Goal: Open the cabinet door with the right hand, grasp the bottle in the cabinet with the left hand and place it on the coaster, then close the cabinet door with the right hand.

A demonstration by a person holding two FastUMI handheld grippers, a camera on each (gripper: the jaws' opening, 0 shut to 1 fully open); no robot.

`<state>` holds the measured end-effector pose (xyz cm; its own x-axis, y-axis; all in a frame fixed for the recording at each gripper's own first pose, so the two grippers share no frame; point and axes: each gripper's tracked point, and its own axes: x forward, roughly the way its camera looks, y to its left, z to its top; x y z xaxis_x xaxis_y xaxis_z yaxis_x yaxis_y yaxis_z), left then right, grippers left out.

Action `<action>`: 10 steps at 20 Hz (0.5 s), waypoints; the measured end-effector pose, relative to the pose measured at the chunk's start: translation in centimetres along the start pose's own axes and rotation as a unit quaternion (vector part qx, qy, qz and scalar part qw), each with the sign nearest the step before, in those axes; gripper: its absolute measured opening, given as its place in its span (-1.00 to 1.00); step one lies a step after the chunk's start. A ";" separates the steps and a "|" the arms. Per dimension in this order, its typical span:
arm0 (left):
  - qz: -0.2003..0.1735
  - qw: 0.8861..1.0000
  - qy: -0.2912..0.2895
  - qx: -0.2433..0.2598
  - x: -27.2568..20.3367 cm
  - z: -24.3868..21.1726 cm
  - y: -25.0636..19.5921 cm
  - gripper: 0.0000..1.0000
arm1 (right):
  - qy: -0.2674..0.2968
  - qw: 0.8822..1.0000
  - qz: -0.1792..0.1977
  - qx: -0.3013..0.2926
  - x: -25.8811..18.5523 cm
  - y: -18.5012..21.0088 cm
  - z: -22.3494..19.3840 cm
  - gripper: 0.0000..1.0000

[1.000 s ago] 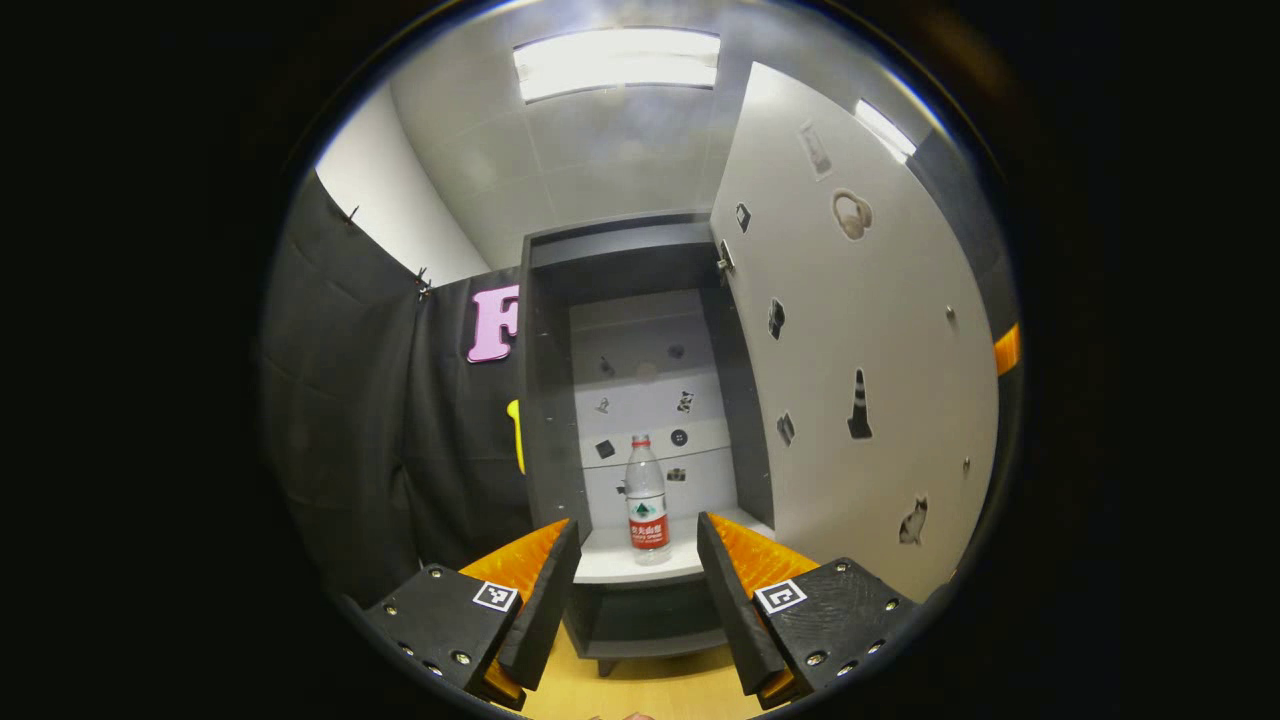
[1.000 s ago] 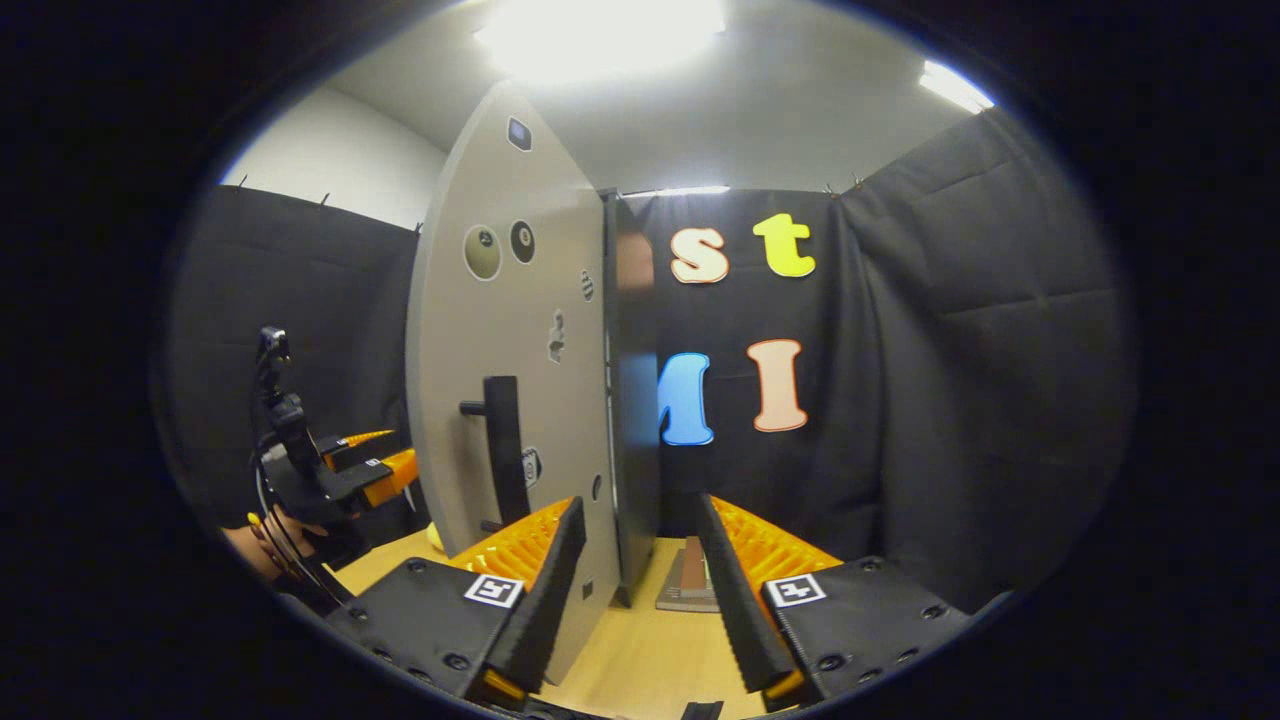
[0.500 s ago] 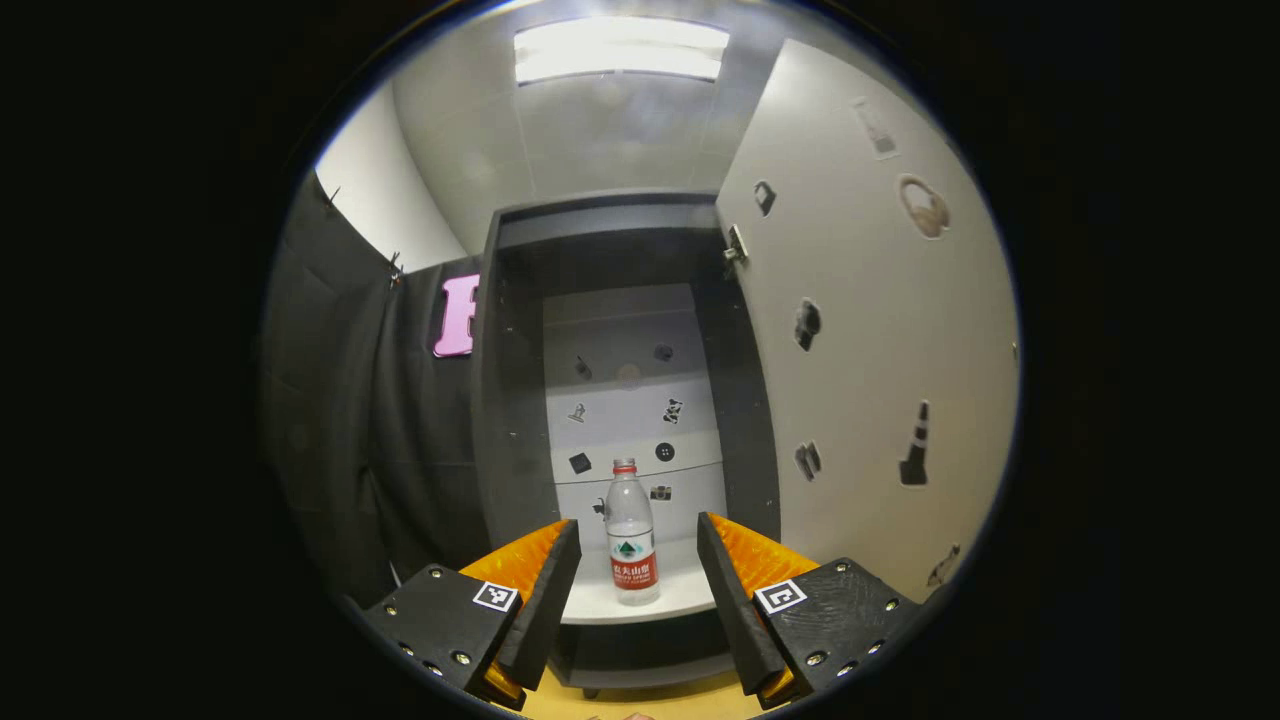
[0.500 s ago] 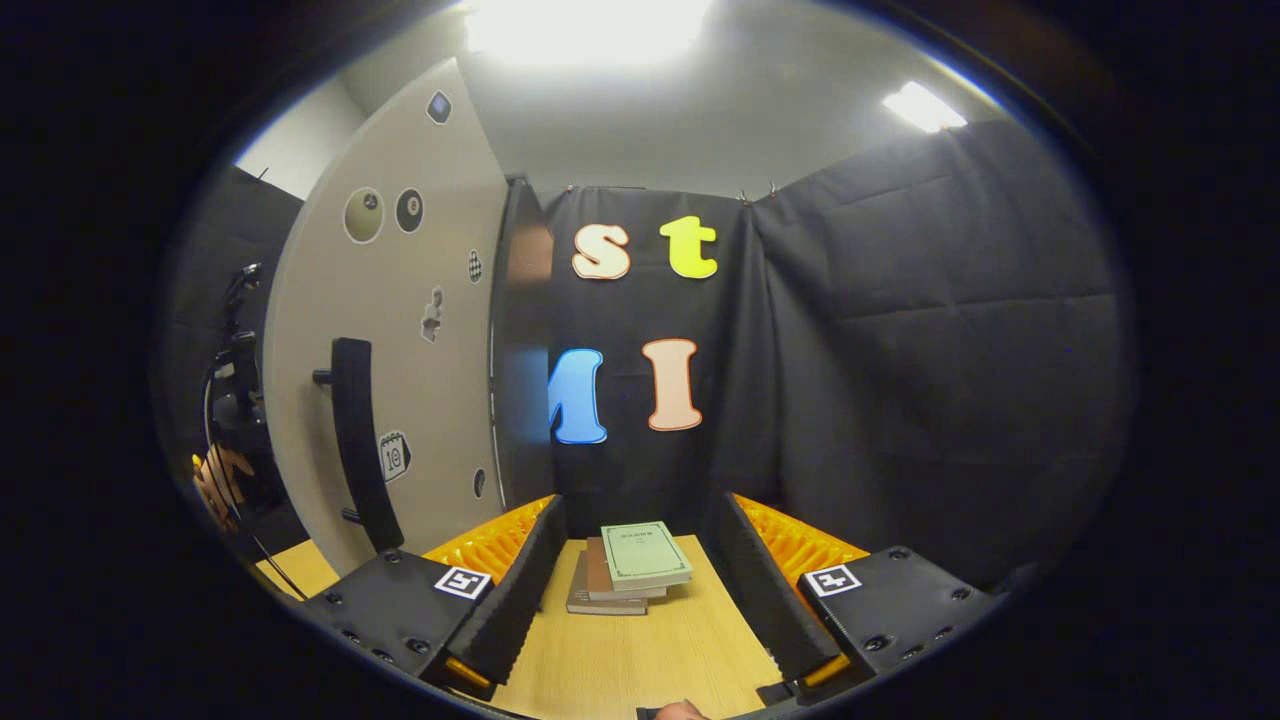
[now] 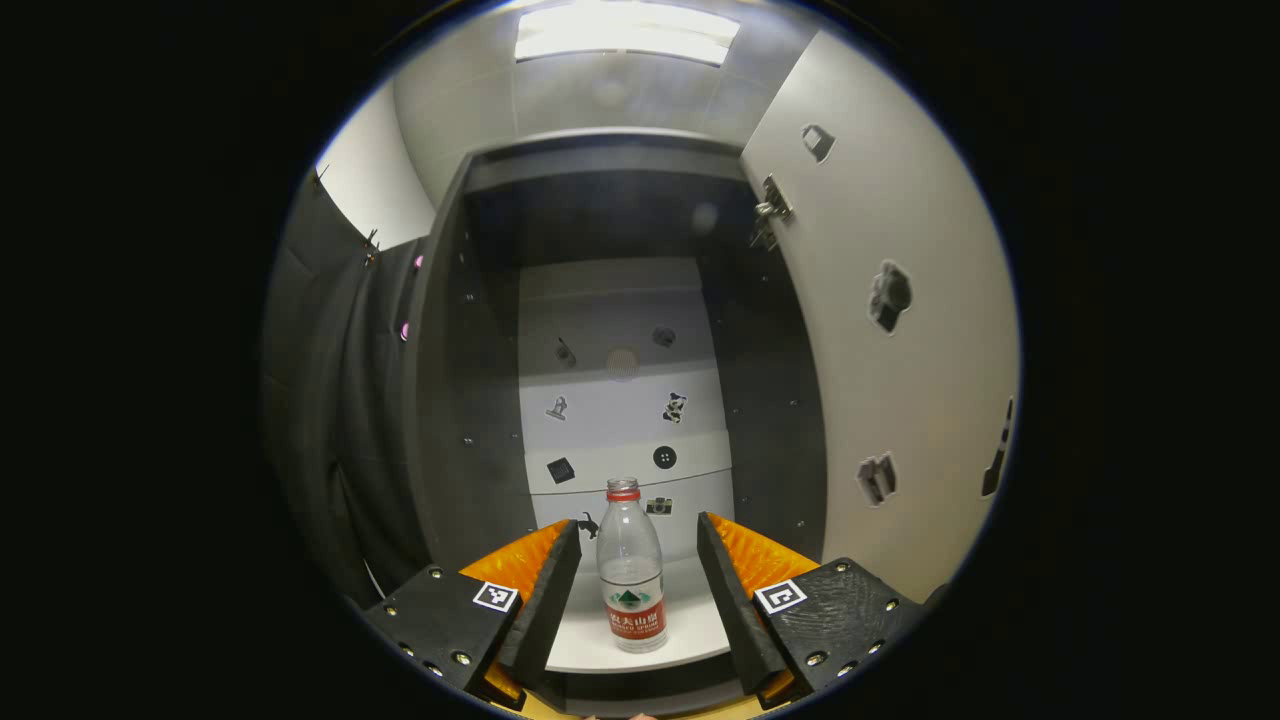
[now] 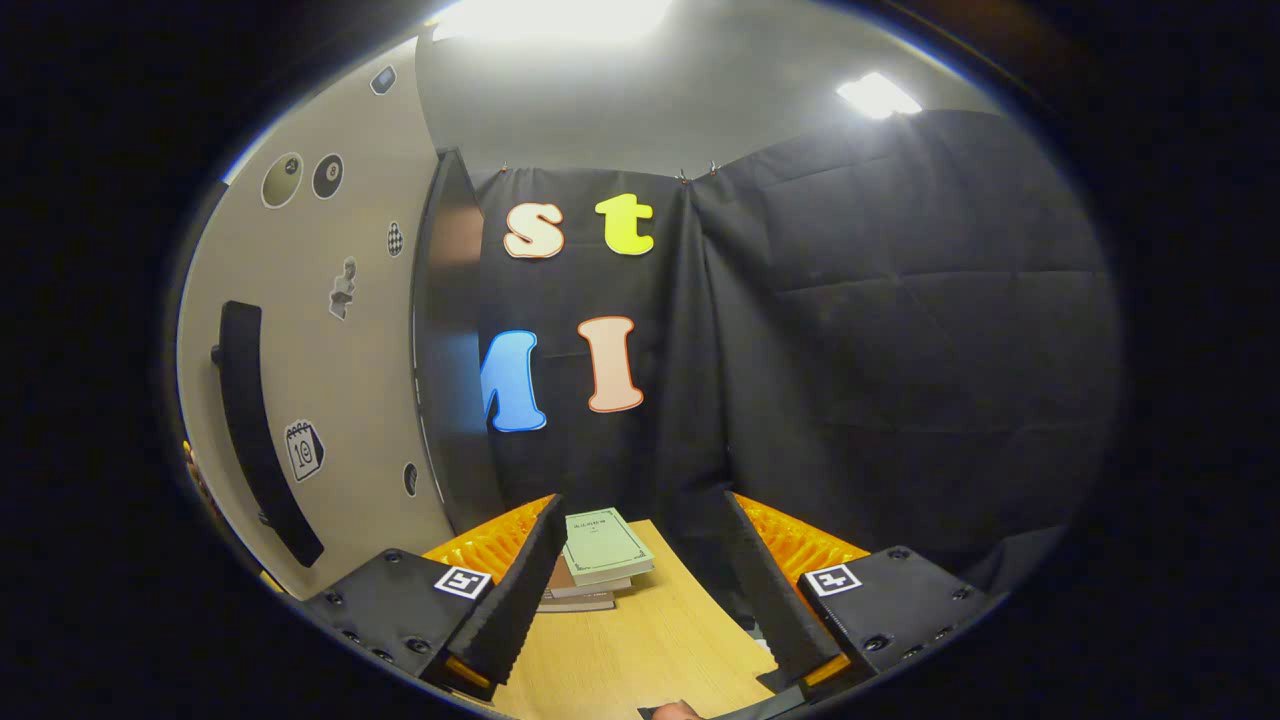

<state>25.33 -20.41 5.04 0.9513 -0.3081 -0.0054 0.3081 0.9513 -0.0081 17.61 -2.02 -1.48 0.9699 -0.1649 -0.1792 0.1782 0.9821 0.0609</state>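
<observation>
A: Bottle (image 5: pixel 631 570) upright on the cabinet's white shelf (image 5: pixel 690 620), dead ahead at twelve o'clock of the left hand-held gripper (image 5: pixel 637 585), framed between both fingers but touched by neither. Clear plastic, red cap, red label low on the body. Looks nearly empty, so probably light and easy to tip.

B: Thin wall, likely to dent under a hard squeeze. Slick where bare. Best taken at the labelled band, low and mid-body, where stiffer and less slippery. Not at the neck.

A: Left jaws wide apart, wider than the bottle. Room to slide in, then close gently.

B: Door (image 5: pixel 900 330) swung out at two to three o'clock in the left gripper view, hinge near its top inner corner. Dark side panels close on either flank; little sideways room for the fingers.

A: Right hand-held gripper (image 6: pixel 640 590) spread too, holding nothing, over the bench (image 6: pixel 650 650). Door handle (image 6: pixel 255 430) at nine o'clock there, a stack of books (image 6: pixel 598 560) just ahead. No telling where the coaster lies.
</observation>
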 end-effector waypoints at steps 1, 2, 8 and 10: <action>-0.001 1.000 0.003 -0.004 1.0 -0.5 0.1 0.36 | 0.002 1.000 -0.007 -0.002 0.1 0.0 -0.1 0.96; -0.003 1.000 0.005 -0.008 1.9 -1.0 0.3 0.36 | 0.003 1.000 -0.015 -0.004 0.1 0.0 -0.3 0.96; -0.003 1.000 0.023 -0.016 6.0 -3.8 1.3 0.36 | 0.019 0.999 -0.040 -0.009 1.3 0.5 -1.5 0.96; -0.004 0.999 0.036 -0.023 7.2 -5.0 1.4 0.36 | 0.023 0.999 -0.046 -0.014 1.4 0.7 -1.8 0.96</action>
<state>32.58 -21.28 -0.05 0.9456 -0.3162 -0.0761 0.3128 0.9483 -0.0537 18.79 -1.43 -3.45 0.9408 -0.2510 -0.2278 0.2610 0.9652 0.0147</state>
